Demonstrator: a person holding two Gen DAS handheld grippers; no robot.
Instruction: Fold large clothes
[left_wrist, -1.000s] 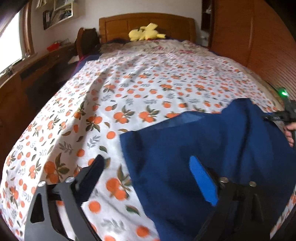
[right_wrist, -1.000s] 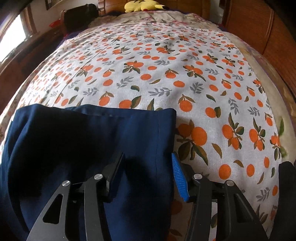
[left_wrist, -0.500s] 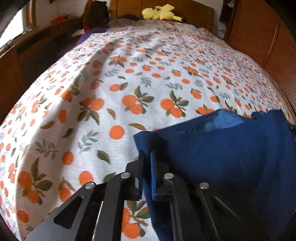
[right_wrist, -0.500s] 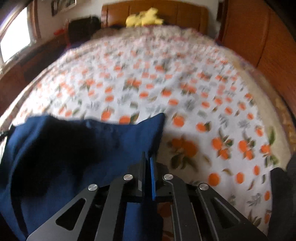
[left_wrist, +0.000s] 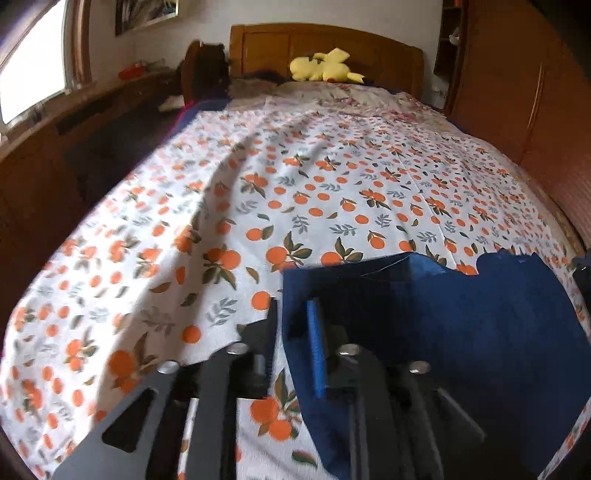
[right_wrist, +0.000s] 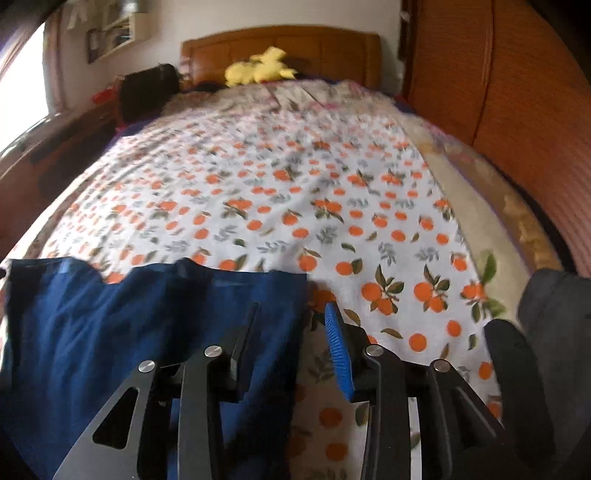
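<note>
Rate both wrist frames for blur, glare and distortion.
Left wrist: window blown out, bedsheet sharp mid-frame, smeared at the left edge. Right wrist: motion blur softens the whole orange print, blue garment edges fuzzy. Both: strong fisheye bowing.

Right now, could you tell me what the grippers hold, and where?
Nothing: left gripper and right gripper have just been opening, with blue garment edges loose between their jaws.

A home bedroom: bed (left_wrist: 332, 192), wooden headboard (left_wrist: 325, 48).

Navy blue garment (left_wrist: 461, 325), white orange-print bedsheet (left_wrist: 332, 177), yellow plush toy (left_wrist: 321, 68)
</note>
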